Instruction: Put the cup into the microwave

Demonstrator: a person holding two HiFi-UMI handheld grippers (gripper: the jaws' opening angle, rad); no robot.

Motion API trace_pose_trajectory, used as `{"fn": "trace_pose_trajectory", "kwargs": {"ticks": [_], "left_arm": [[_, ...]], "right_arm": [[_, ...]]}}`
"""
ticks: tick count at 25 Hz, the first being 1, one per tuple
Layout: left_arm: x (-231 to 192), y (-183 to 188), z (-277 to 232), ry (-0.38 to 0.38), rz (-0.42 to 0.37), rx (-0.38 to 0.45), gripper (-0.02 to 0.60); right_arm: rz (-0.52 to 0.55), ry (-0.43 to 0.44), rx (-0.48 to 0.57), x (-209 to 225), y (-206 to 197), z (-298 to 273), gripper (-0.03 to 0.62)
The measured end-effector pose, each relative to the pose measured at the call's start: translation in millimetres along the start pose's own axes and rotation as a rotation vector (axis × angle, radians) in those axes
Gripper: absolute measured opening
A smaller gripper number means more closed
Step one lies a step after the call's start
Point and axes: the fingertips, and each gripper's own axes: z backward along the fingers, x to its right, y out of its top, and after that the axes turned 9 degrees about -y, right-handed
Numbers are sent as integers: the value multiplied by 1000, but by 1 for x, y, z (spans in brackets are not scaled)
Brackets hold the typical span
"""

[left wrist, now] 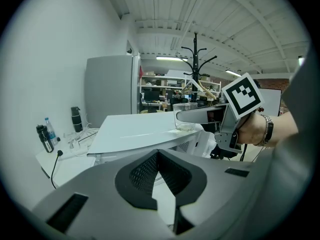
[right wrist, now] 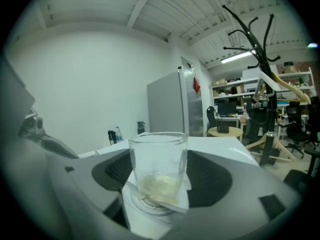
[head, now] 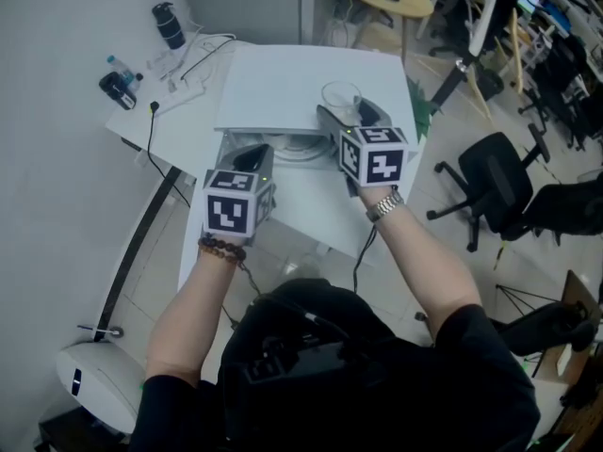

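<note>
The right claw [right wrist: 161, 191] stands wide, gripping an upright glass cup [right wrist: 159, 159] by its sides, just above the front edge of the white microwave [head: 283, 88]. The microwave's opening seems to lie lower and nearer the person. The left claw [left wrist: 159, 179] is closed and empty, low before that opening, and no lettering is legible.

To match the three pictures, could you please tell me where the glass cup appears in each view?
Head view: upper centre, glass cup in the right gripper.
Left gripper view: glass cup just right of centre.
Right gripper view: glass cup dead centre, between its jaws.
Shared landmark: the dark flask.
</note>
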Motion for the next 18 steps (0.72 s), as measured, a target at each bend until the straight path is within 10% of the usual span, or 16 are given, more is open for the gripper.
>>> {"fn": "trace_pose_trajectory", "kwargs": {"ticks": [18], "left_arm": [[22, -34, 9, -23, 0, -56, 0]], "right_arm": [[-16, 56, 17, -30, -26, 67, 353]]}}
